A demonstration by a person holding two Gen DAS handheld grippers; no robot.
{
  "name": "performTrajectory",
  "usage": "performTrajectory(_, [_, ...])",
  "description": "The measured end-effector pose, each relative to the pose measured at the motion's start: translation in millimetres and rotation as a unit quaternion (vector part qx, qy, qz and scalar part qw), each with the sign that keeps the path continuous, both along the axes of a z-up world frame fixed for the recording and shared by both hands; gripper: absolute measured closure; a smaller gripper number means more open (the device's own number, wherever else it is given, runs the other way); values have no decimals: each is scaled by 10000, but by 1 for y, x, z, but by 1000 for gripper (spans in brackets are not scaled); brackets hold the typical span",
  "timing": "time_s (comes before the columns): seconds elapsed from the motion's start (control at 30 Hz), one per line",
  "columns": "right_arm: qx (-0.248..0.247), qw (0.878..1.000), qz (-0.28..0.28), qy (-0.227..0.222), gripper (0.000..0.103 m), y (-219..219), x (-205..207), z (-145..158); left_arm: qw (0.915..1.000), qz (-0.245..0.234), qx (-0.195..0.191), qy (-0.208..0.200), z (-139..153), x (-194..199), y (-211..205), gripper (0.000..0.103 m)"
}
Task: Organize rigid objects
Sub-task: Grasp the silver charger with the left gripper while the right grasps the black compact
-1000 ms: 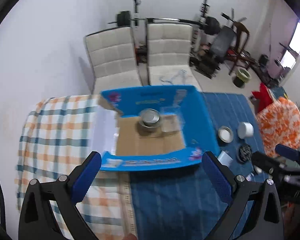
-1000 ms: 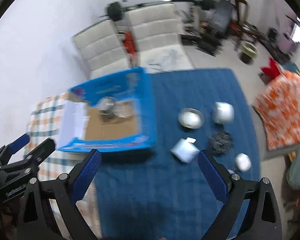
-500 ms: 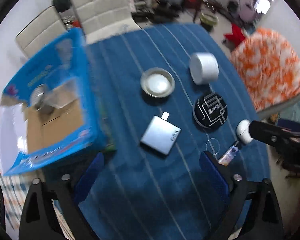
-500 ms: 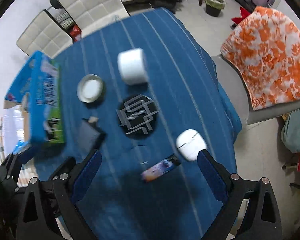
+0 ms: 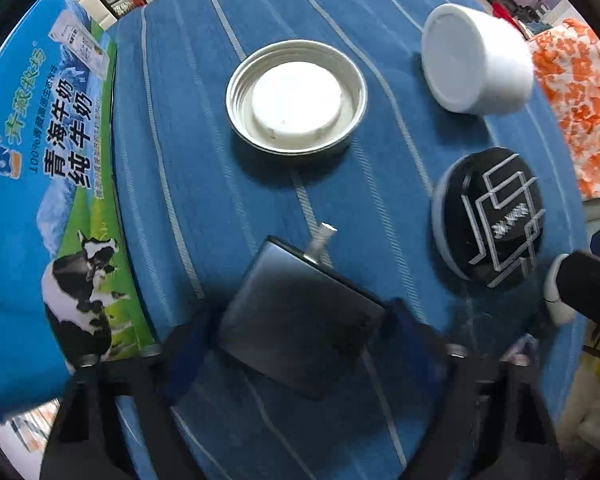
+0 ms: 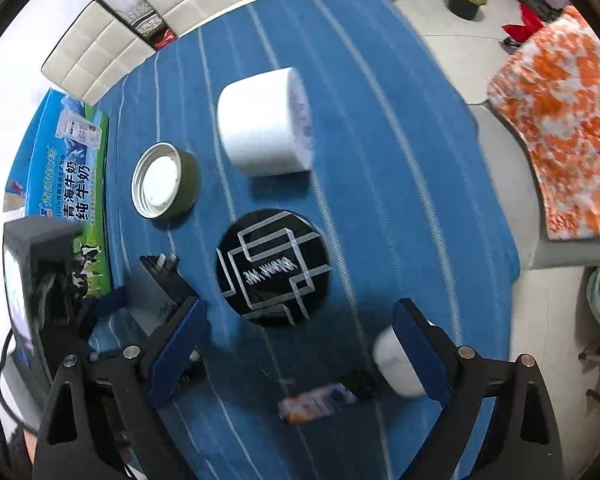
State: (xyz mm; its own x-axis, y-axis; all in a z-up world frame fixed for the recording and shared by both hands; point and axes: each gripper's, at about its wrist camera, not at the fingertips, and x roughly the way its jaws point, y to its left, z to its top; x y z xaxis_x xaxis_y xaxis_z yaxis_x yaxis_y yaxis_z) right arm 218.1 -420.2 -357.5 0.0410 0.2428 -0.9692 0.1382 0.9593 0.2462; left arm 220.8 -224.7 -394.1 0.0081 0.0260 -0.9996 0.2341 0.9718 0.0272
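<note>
My left gripper (image 5: 300,340) points straight down at the blue striped tablecloth (image 5: 204,200). Its jaws are closing, and a flat grey metal case (image 5: 300,320) with a small nozzle lies between the fingers, which flank its edges without a clear press. My right gripper (image 6: 300,344) stands open just in front of a black round disc (image 6: 272,268) with silver lines. A white earbud case (image 6: 392,364) sits behind its right finger. A small printed tube (image 6: 316,400) lies between the fingers on the cloth. A metal lid (image 5: 296,100) and a white tub (image 5: 476,60) on its side lie farther back.
A blue milk carton box (image 5: 48,160) stands along the left side of the table. A chair with an orange flowered cover (image 6: 560,120) is beyond the table's right edge. White padded chairs (image 6: 140,20) stand at the far end. The floor drops away at right.
Both grippers came down close to the table. The left one swung from the open box to over the grey case and its jaws narrowed. The right one shifted over the disc and earbud case.
</note>
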Motion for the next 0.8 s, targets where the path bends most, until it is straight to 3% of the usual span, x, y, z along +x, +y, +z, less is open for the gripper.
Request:
performTrajectory(0.2, [-112, 9996, 7, 267, 10, 18, 16, -30, 9986, 506, -88, -105, 6, -17, 13, 40])
performTrajectory(0.27, [-171, 9990, 15, 411, 18, 22, 20, -41, 9979, 629, -64, -108, 8, -27, 15, 42])
performTrajectory(0.33, [-443, 9984, 118, 332, 24, 27, 22, -39, 9974, 694, -107, -171, 7, -35, 17, 42])
performTrajectory(0.53, [-495, 9968, 330, 536, 24, 19, 16, -41, 9968, 541, -594, 11, 14, -45, 33, 32])
performTrajectory(0.8, [-384, 9973, 273, 570, 24, 12, 11, -41, 9970, 255, -664, 298, 16, -43, 47, 26])
